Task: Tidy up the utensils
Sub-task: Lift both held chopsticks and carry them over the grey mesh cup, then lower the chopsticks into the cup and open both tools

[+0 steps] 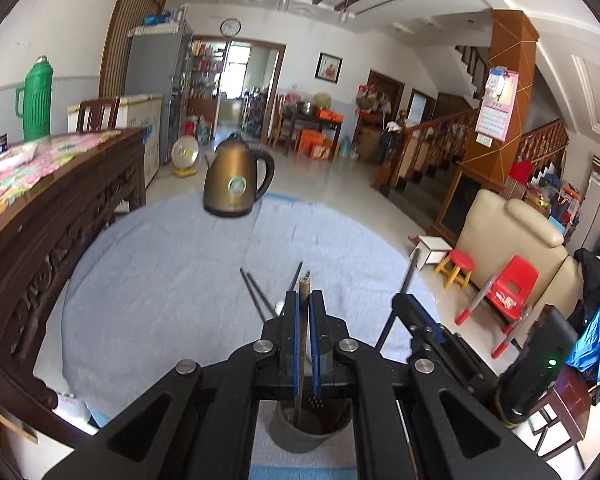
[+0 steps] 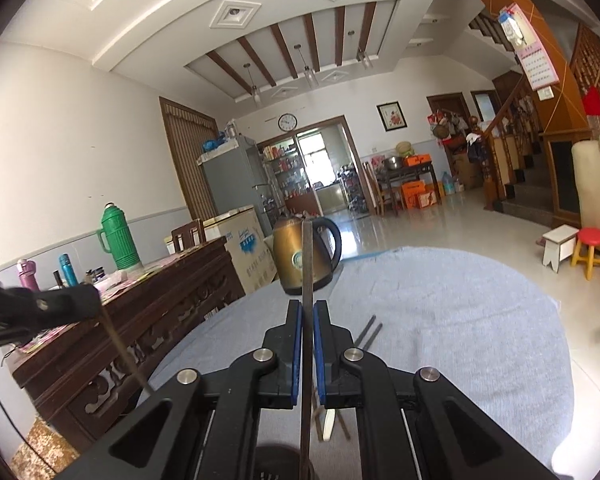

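Two chopsticks are in your grip, one per tool. Your left tool (image 1: 304, 300) is clamped on a brown chopstick (image 1: 303, 320) whose lower end dips into the grey cup (image 1: 304, 436) on the blue-clothed surface (image 1: 160, 280). Your right tool (image 2: 307, 312) pinches a grey chopstick (image 2: 307, 264) upright (in front of the kettle (image 2: 300, 256)). Loose chopsticks (image 1: 256, 292) lie on the cloth nearby.

Kettle (image 1: 236, 180) glossy bronze metal, on matt blue-grey cloth (image 1: 160, 280). Left of kettle, carved dark wood sideboard (image 1: 60, 216), slight sheen.
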`<state>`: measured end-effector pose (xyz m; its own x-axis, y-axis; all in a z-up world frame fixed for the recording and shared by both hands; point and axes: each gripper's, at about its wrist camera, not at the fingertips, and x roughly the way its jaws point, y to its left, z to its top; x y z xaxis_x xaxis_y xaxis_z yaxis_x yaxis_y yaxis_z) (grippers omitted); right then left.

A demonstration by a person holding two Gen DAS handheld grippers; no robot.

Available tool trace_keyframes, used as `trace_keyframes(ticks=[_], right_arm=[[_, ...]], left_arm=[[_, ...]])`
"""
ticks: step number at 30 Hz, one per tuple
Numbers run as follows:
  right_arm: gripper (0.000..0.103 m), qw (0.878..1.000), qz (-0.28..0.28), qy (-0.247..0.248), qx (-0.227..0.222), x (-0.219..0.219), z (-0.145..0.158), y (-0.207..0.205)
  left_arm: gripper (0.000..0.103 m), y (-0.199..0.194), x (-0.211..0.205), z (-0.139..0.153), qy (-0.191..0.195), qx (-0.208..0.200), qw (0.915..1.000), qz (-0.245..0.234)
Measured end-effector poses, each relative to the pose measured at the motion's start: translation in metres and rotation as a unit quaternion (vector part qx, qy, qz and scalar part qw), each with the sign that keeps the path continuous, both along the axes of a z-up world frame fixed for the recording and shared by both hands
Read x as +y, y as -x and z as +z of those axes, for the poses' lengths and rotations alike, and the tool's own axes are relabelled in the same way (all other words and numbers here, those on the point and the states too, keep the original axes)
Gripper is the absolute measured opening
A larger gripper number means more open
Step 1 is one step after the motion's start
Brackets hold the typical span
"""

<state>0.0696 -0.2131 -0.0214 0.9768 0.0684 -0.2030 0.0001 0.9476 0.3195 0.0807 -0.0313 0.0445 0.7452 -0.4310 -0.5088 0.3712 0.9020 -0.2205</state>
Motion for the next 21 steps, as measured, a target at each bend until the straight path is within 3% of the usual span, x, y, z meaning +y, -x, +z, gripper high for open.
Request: trace_keyframes(ticks=[12,14,15,16,17,18,21], right_arm=[[0.009,0.999,0.038,-0.009,0.023,-0.003,-0.009,0.035],[0.012,0.998,0.049,-0.008,0.028,-0.002,-0.009,0.041],[0.020,0.998,0.054,-0.007,0.030,-0.001,-0.008,0.043],[0.044,0.997,0.061,-0.010,0.034,-0.002,-0.007,0.045],[0.075,0.997,0.064,-0.013,0.036,-0.004,-0.005,0.048],[0.081,0.998,0.062,-0.016,0.028,-0.006,-0.003,0.053],[0.080,0.999,0.050,-0.014,-0.006,-0.016,0.003,0.070]], left_arm=[[0.005,0.020,0.009,-0.011,0.000,0.033,0.9995,0.001],[0.009,0.023,0.012,-0.011,0.002,0.038,0.9993,0.001],[0.019,0.024,0.014,-0.010,0.004,0.042,0.9991,-0.001],[0.032,0.027,0.017,-0.009,0.008,0.045,0.9990,0.001],[0.037,0.030,0.020,-0.008,0.011,0.044,0.9990,0.006],[0.042,0.031,0.022,-0.006,0.012,0.042,0.9990,0.008],[0.042,0.041,0.029,0.001,0.019,0.033,0.9992,0.006]])
